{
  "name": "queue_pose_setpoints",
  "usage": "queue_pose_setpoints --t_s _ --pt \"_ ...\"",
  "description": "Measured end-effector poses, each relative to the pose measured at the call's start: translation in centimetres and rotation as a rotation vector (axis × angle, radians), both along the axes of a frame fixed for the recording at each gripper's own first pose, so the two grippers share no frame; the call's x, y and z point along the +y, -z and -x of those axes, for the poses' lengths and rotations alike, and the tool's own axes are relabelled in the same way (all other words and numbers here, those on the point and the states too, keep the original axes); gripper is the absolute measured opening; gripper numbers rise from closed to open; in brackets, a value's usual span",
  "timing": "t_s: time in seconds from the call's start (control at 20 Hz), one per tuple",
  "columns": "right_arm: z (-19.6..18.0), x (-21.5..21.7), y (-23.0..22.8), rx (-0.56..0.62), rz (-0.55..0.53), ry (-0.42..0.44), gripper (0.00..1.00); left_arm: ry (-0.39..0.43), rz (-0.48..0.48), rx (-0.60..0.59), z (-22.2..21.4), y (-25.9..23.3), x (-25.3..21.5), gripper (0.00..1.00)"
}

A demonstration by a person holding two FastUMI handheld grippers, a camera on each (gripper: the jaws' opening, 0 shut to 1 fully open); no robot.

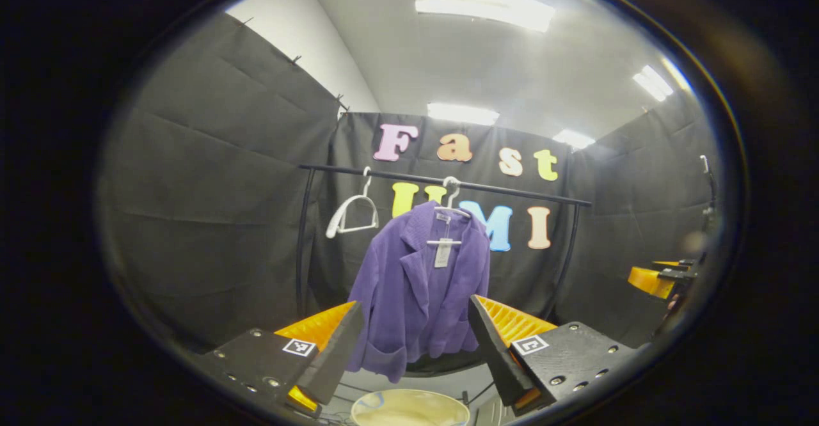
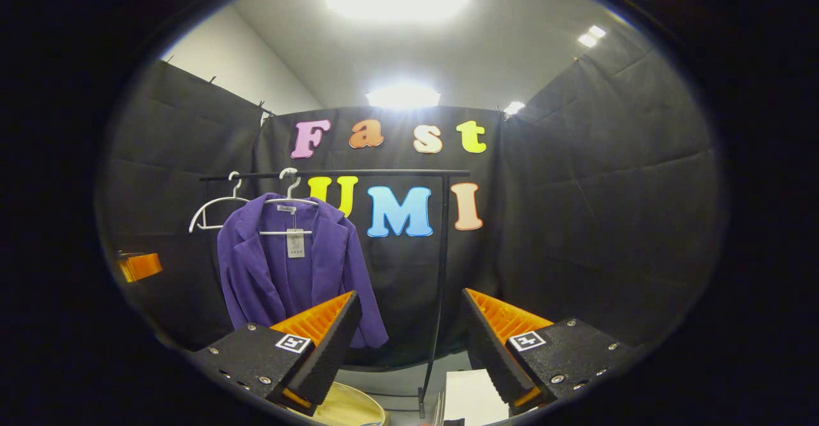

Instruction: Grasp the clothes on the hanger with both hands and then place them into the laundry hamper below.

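I see jacket (image 1: pixel 419 291) on hanger (image 1: pixel 450 203), on rail (image 1: pixel 441 180) above hamper (image 1: pixel 409 408). Both grippers, left (image 1: pixel 416 343) and right (image 2: pixel 409 343), wide, empty. I judge cloth soft, light, slippery on hanger; I take both shoulders

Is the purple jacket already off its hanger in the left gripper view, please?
No, the purple jacket hangs on a white hanger hooked over the black rail, above the hamper.

place: recording booth; evidence: black cloth walls (image 2: pixel 608 176); ceiling light panels (image 1: pixel 483 4); clothes rail (image 1: pixel 441 180)
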State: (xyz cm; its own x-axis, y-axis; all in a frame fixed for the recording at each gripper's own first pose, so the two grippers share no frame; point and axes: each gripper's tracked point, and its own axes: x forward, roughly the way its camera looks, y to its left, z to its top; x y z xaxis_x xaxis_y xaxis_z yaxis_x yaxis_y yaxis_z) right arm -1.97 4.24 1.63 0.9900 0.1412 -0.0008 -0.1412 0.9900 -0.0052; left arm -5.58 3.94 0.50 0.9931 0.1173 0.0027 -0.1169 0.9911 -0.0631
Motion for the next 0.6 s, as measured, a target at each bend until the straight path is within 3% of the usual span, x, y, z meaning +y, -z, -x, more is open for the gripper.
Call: queue_pose_setpoints --t_s 0.1,0.3,0.6 --pt "-0.6 1.2 -0.6 0.007 0.004 -0.021 0.96 -0.02 -0.011 0.021 0.3 0.4 0.9 0.99" --pt "-2.3 4.1 -2.0 0.002 0.004 -0.079 0.96 -0.028 0.003 0.028 -0.4 0.3 1.4 0.95" --pt "-6.9 8.4 -2.8 0.012 -0.028 -0.167 0.96 -0.029 0.082 0.044 -5.1 -0.7 0.3 0.95"
